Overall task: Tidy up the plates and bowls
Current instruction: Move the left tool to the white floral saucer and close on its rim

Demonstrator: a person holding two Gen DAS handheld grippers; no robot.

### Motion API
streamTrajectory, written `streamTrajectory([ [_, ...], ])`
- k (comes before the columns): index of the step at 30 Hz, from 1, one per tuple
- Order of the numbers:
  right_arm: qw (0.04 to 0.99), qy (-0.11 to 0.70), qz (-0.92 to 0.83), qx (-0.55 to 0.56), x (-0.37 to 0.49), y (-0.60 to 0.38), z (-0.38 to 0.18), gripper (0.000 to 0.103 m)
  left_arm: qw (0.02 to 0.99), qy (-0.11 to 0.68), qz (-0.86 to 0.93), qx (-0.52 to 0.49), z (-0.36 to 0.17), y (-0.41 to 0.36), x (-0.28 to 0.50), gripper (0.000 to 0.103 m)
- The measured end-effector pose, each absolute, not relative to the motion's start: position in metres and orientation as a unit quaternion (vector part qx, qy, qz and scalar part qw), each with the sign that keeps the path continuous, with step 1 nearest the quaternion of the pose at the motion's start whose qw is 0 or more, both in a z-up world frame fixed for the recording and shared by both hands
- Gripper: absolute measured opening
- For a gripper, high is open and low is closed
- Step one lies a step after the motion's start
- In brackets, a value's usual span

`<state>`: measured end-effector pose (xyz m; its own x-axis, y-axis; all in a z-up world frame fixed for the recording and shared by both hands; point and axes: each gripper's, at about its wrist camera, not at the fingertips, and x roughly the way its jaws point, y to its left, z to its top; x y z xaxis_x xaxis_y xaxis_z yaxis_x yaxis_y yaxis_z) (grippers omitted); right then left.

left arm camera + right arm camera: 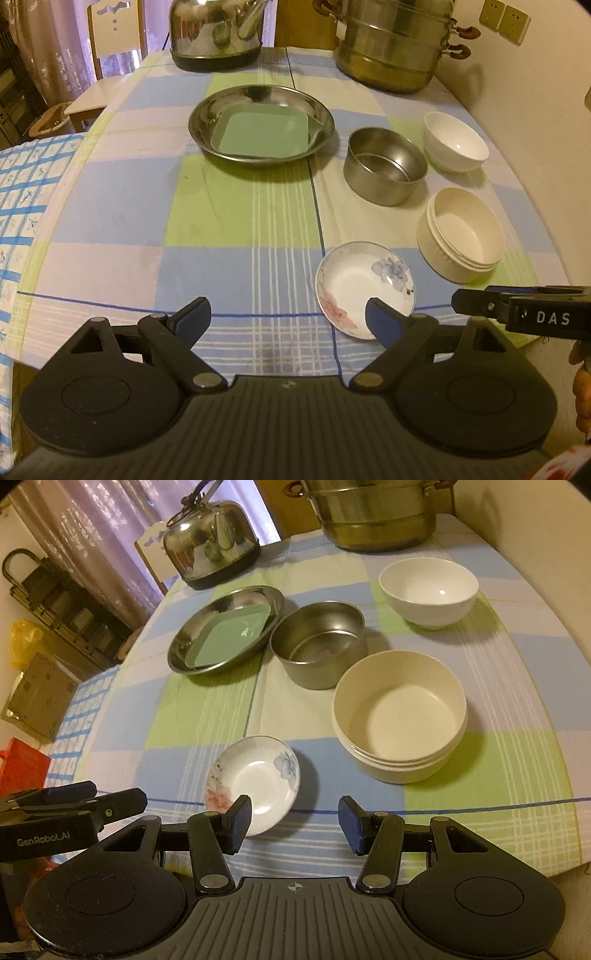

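Both grippers' jaws spread, empty; floral saucer (255,784) upright, opening up

On the counter (110,221) a square plate (260,134) lies inside a round metal plate (325,122). To its right stand a metal bowl (384,166) and, farther right, a small bowl (456,142) (well apart). Nearer sit a wide bowl (461,232) and, to its left, a flowered saucer (354,280).
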<state>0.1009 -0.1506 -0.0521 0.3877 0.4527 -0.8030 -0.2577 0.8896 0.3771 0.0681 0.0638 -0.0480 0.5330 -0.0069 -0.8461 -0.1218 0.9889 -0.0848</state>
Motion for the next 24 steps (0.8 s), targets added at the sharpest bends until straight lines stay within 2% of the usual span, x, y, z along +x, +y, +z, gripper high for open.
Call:
streamTrajectory([
  [11, 0.822, 0.518, 0.222, 0.081, 0.104, -0.145, -0.065, 0.052, 0.857, 0.507, 0.02, -0.088, -0.067, 0.062, 0.074, 0.088],
  [15, 0.821, 0.519, 0.226, 0.075, 0.106, -0.141, -0.07, 0.052, 0.854, 0.514, 0.016, -0.086, -0.073, 0.061, 0.078, 0.084],
  [20, 0.82, 0.52, 0.228, 0.074, 0.109, -0.138, -0.075, 0.052, 0.851, 0.518, 0.009, -0.085, -0.081, 0.061, 0.083, 0.082],
  [24, 0.821, 0.519, 0.229, 0.068, 0.113, -0.134, -0.079, 0.052, 0.852, 0.517, 0.002, -0.078, -0.085, 0.059, 0.088, 0.076],
])
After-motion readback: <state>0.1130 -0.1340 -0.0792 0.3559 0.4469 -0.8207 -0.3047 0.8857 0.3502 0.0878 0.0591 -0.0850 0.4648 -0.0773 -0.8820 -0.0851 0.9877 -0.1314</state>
